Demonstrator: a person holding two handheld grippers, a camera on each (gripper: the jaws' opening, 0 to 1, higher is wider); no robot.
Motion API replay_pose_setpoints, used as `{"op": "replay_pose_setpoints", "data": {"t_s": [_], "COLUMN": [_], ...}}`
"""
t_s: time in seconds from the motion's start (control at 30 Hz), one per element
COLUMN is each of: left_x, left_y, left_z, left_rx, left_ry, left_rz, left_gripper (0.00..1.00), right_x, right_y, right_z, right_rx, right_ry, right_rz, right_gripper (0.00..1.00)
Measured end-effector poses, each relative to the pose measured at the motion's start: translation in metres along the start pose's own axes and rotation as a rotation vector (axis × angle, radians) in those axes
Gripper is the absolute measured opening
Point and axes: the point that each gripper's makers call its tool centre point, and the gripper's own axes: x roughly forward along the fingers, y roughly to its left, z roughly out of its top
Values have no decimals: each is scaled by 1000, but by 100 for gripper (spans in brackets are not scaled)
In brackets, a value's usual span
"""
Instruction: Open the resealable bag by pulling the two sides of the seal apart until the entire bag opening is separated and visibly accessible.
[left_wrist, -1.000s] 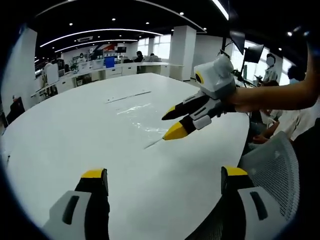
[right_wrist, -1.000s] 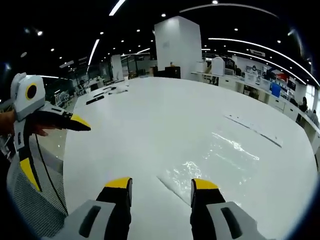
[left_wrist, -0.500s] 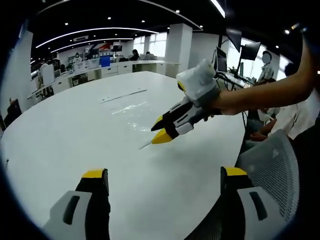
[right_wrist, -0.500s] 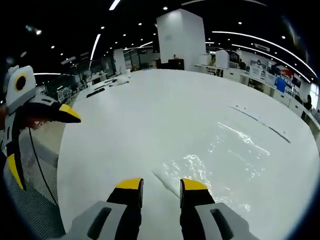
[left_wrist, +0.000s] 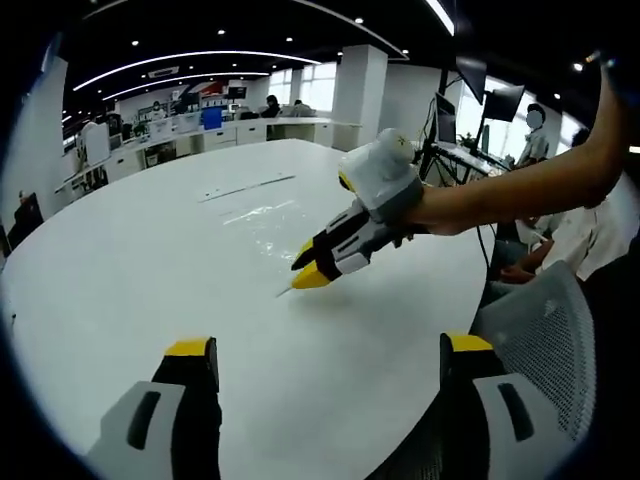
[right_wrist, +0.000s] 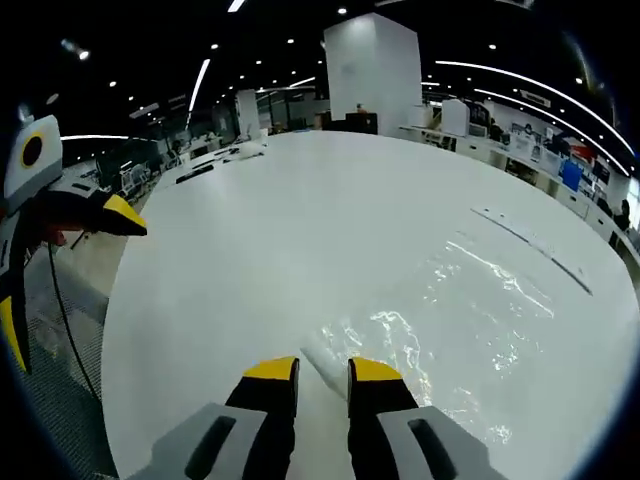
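Right gripper (right_wrist: 322, 375) fingers nearly closed; left gripper (left_wrist: 327, 352) spread.

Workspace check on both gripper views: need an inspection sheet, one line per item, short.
Surface: large white oval table, matte, mostly bare.
Job's things: clear resealable bag lying flat on the table; its near corner sits between the jaws of the right hand-held gripper.
Clutter: thin flat strips beyond the bag; small dark items at the far table edge, too small to tell.
Grippers: right hand-held gripper's jaws nearly closed on the bag corner, full contact not clear; left hand-held gripper open, above bare table.
Cables: a dark cable hangs from the left hand-held gripper.
Surroundings: open office, mesh chair, monitors, people seated nearby.
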Motion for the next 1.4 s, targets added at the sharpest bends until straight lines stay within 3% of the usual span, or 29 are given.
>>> {"op": "replay_pose_setpoints", "data": {"t_s": [0.1, 0.17, 0.53, 0.8, 1.07, 1.13, 1.4], "left_x": [0, 0, -1, -1, -2, -3, -2], "left_y": [1, 1, 1, 0, 0, 4, 2], "left_z": [0, 0, -1, -5, -3, -3, -5], "left_rx": [-2, -8, -12, -11, -6, 8, 38], "left_ry": [2, -2, 4, 12, 6, 7, 19], "left_rz": [2, 2, 5, 4, 8, 33, 33], "left_gripper": [90, 89, 89, 88, 86, 84, 81], "right_x": [0, -1, 4, 2, -4, -6, -16], "right_y": [3, -2, 2, 12, 32, 35, 43], "right_z": [-3, -4, -9, -11, -13, -16, -17], "right_rx": [-16, -68, -89, -211, -220, -215, -189], "right_ry": [13, 16, 29, 40, 59, 72, 77], "right_rz": [6, -27, 4, 30, 91, 97, 114], "right_gripper": [10, 5, 5, 2, 1, 1, 1]}}
